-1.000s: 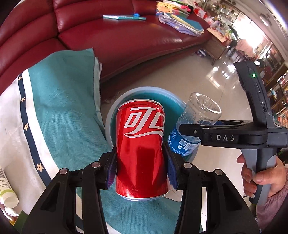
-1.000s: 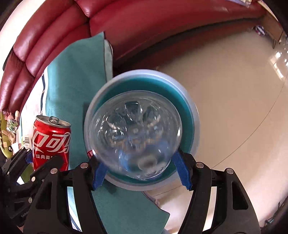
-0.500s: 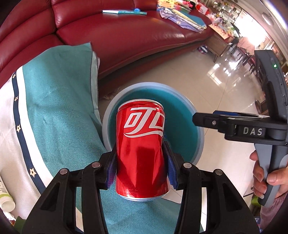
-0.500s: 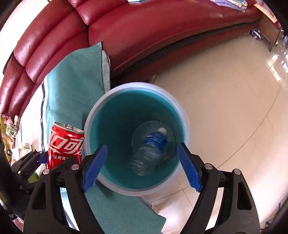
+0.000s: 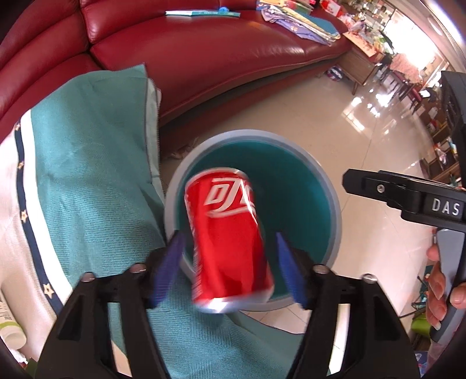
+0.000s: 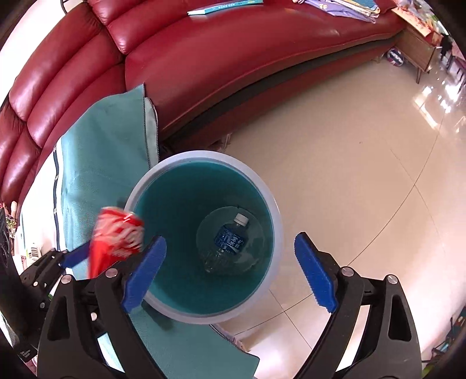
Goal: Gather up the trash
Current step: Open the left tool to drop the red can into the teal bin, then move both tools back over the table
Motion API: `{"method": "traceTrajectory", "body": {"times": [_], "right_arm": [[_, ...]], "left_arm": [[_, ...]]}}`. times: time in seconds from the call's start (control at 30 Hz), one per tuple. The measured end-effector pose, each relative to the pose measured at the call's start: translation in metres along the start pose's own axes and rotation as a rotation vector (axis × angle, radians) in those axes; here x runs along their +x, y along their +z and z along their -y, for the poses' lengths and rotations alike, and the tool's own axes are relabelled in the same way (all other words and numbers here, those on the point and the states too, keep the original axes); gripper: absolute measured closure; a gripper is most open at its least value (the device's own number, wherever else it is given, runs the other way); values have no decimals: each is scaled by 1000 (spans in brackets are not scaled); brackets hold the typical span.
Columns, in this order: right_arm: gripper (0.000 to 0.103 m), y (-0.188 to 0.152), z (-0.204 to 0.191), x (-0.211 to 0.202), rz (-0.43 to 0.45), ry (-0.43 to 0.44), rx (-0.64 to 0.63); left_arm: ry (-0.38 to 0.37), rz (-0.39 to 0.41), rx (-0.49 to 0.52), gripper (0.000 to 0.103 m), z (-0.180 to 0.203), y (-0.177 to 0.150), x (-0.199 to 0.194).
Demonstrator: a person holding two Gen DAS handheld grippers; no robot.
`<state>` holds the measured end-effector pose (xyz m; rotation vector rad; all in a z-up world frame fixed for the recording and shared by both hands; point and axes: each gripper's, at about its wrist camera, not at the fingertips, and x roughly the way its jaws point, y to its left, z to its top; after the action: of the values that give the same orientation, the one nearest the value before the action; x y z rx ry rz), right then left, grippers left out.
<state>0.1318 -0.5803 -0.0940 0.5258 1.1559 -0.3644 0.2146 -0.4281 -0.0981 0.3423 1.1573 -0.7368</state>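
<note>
A red soda can (image 5: 230,242) is blurred and tilted between the blue pads of my left gripper (image 5: 228,234). The jaws are opening and the pads stand clear of the can's sides. The can hangs over the near-left rim of a round bin (image 5: 336,215) with a grey rim and teal inside. In the right wrist view the can (image 6: 116,236) shows as a red smear at the bin's (image 6: 276,221) left edge. A clear plastic bottle with a blue label (image 6: 230,242) lies on the bin's bottom. My right gripper (image 6: 230,239) hovers above the bin, its jaws opening with nothing between them.
A teal cloth with a white, star-edged border (image 5: 96,163) covers the table left of the bin. A red leather sofa (image 5: 204,52) runs behind, with a book (image 5: 201,13) and folded cloths on it. A hand (image 5: 439,288) holds the right gripper at the right. Glossy tiled floor (image 6: 349,163) surrounds the bin.
The right gripper opened and the bottle dropped into the bin. The left gripper then moved over the bin's rim and opened, and the can has tilted and come loose.
</note>
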Motion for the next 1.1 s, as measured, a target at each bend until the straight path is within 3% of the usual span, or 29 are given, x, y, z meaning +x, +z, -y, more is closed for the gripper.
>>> {"method": "traceTrajectory", "body": {"times": [0.1,0.3,0.8,1.1], "right_arm": [[17,-1,0,-2,-3,-10,-3],[16,-2,-3,-8,0,-31,-4],[15,-30,-31,-41,15,-64,-53],[15,-76,-92,-64,25,-26,-179]], "left_arm": [[30,26,6,15,-1,-2,-6],[39,37,-19,9,-10,-10,-18],[46,100,-58,6,-24,-54,-84],[94,166,-124,5,-59,-119,-150]]}}
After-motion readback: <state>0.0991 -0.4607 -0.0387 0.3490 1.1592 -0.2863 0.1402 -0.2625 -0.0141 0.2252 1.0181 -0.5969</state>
